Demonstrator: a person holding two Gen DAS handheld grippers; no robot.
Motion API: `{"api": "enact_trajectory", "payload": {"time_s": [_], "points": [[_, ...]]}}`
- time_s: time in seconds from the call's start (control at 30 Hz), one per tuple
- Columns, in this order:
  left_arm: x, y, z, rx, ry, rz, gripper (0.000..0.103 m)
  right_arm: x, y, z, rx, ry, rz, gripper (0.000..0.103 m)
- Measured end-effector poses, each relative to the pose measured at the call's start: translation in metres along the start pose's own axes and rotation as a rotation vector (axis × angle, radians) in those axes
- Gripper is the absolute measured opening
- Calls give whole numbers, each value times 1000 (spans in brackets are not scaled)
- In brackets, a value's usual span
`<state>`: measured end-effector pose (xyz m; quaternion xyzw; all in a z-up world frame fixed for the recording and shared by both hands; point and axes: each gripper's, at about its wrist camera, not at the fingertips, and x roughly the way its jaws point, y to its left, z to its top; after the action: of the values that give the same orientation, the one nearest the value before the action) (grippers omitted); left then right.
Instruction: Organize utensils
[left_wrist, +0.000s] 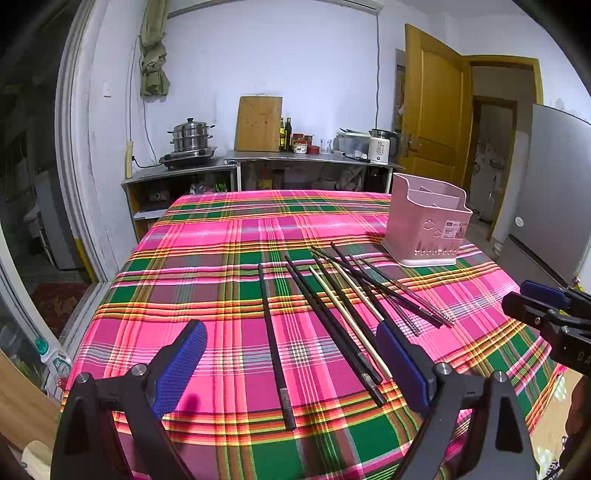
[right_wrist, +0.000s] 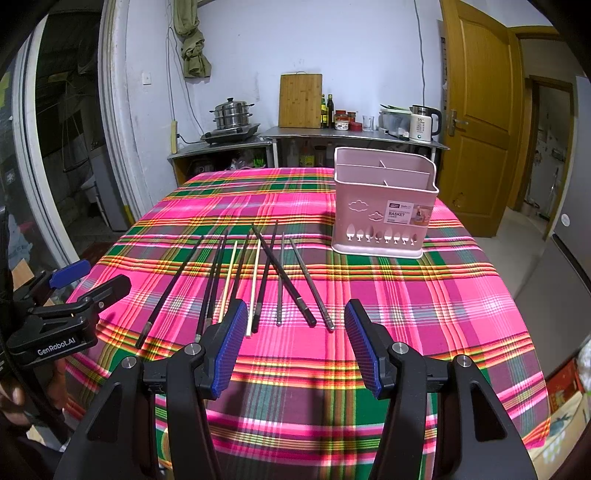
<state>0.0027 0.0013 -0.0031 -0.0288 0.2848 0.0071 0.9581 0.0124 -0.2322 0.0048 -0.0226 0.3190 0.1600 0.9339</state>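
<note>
On the plaid tablecloth (right_wrist: 406, 295), chopsticks (right_wrist: 258, 273) lie just ahead of both gaping tools, left (left_wrist: 291, 363) and right (right_wrist: 295, 345).

We see the chopsticks (right_wrist: 255, 280) lying side by side on the tablecloth (right_wrist: 424, 295) (a few crossing), with the basket (right_wrist: 384, 206) standing behind them to the right, and a counter (right_wrist: 351, 142) beyond.

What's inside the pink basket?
The pink plastic utensil basket shows only pink dividers near its open top, with no utensils sticking out. Its walls hide the bottom. The chopsticks lie outside on the plaid tablecloth.
</note>
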Motion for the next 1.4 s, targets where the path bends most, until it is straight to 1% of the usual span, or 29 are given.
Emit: {"api": "enact_trajectory", "payload": {"time_s": [1.4], "points": [[0,-2,1,0,5,1,93,1,-2,0,-2,4,1,56]]}}
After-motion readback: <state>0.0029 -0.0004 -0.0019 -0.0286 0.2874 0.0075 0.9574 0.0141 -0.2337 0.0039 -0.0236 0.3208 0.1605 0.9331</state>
